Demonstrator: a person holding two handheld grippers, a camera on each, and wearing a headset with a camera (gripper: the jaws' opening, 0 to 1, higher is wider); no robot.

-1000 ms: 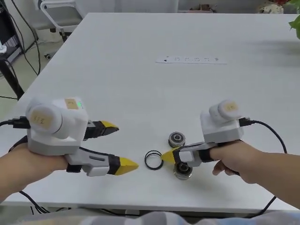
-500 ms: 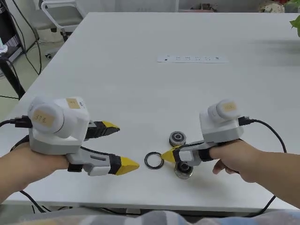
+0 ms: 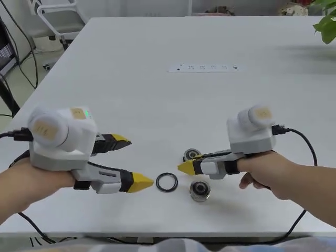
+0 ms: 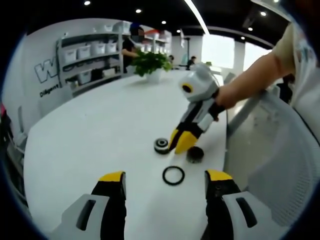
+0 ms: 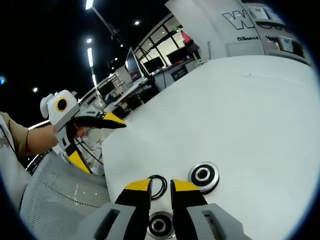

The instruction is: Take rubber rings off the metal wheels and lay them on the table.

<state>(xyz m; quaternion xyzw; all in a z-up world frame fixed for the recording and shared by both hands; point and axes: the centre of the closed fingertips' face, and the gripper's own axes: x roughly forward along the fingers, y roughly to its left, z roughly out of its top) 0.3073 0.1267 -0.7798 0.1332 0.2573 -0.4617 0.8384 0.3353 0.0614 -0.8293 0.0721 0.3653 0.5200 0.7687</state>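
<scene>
A loose black rubber ring (image 3: 166, 182) lies flat on the white table (image 3: 157, 94), between the two grippers. Two small metal wheels stand by it: one (image 3: 199, 190) near the front edge, one (image 3: 191, 155) further back, partly behind my right gripper (image 3: 186, 168). That gripper hovers just right of the ring, its yellow jaws a narrow gap apart with nothing between them. My left gripper (image 3: 131, 161) is wide open and holds nothing, left of the ring. In the left gripper view the ring (image 4: 173, 175) lies just ahead of its jaws. In the right gripper view the ring (image 5: 157, 186) and a wheel (image 5: 203, 175) lie below the jaws.
A white power strip (image 3: 202, 67) lies flat at mid-table. Green plant leaves (image 3: 326, 23) reach in at the far right corner. The table's front edge runs just under my hands. A chair (image 3: 52, 10) stands off the far left corner.
My right gripper has lifted a little, away from the ring and the near wheel, which now shows whole. The ring stays flat on the table. The left gripper has hardly moved.
</scene>
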